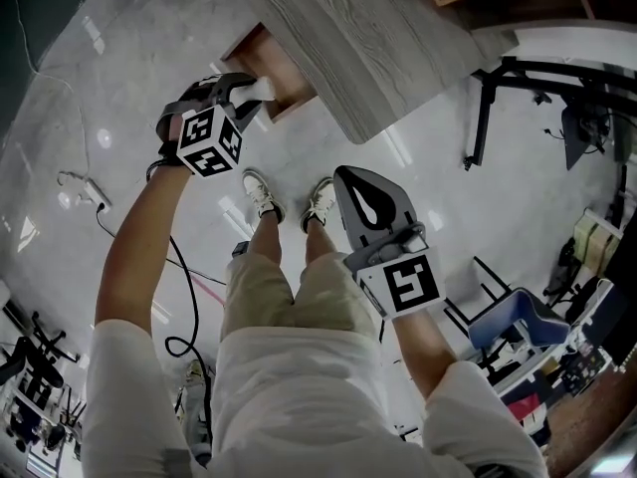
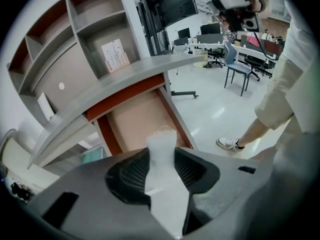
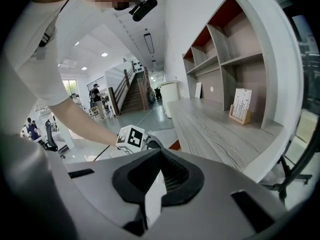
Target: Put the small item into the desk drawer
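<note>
A small item [image 2: 161, 140], white and translucent, is pinched upright between the jaws of my left gripper [image 2: 161, 170], its ragged top poking past them. Just beyond them the desk drawer [image 2: 137, 119] stands open, brown-floored and red-sided.

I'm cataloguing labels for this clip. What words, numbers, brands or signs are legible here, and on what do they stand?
No text here can be read.
Printed card: lines of print, too small to read.
Marker cubes: black-and-white square patterns only, no letters or numbers.
</note>
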Available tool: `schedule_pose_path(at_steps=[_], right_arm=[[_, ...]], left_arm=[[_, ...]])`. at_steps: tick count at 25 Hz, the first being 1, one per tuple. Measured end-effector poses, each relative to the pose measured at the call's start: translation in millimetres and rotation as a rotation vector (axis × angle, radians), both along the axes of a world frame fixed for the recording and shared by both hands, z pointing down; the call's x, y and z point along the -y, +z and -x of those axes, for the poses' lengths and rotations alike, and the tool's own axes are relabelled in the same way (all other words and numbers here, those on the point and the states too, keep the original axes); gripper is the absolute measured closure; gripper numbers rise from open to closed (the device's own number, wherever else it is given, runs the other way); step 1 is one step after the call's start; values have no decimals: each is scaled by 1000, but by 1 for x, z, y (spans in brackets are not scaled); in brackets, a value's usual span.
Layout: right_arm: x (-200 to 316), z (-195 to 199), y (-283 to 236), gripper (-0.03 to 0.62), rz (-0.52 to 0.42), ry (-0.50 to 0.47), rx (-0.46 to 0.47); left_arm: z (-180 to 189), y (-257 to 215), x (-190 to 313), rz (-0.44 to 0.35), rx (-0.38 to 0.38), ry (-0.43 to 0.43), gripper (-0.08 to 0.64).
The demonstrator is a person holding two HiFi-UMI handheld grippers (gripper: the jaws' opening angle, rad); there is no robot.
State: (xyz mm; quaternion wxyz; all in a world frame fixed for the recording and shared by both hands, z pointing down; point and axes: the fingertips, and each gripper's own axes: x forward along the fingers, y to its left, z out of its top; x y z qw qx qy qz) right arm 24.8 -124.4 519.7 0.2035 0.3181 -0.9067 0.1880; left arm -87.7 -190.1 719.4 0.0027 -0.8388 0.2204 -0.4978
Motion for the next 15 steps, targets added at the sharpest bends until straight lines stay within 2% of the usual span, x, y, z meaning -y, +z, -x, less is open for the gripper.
schedule_pose_path(at_steps=[11,15], right_arm=[[0,-2,11,594,10,-11,-36],[1,-2,14,594,15,-7,-41]], left_arm=[[-3,35,0,76,137,197,399],[-5,44,7,86,165,239,399]])
